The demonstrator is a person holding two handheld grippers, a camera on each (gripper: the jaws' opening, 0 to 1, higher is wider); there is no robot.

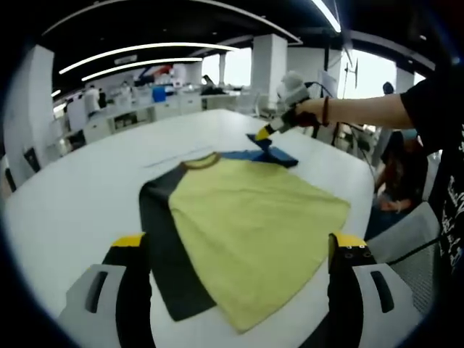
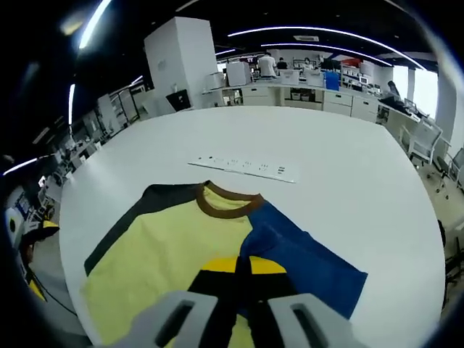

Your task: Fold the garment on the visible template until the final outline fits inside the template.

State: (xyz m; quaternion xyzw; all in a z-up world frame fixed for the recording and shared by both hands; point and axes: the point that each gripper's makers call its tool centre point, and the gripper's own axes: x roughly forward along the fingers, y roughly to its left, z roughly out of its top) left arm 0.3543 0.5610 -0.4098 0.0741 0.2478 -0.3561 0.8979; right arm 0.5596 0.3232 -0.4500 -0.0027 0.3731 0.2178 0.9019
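White table (image 2: 348,159), strip (image 2: 246,167) beyond shirt (image 2: 174,254), R gripper (image 1: 262,135) on sleeve

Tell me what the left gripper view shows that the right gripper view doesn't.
Left gripper view: the right gripper, held by a person's hand, touching down on the blue sleeve, and the shirt's whole lower hem. Its own jaws stand wide apart. Right gripper view: the brown collar close up and a white strip lying beyond it. Both: the yellow shirt spread on the white table, with its dark sleeve.

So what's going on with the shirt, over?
Left tongs open, clear of shirt. Right tongs shut on blue sleeve. Nothing in the way.
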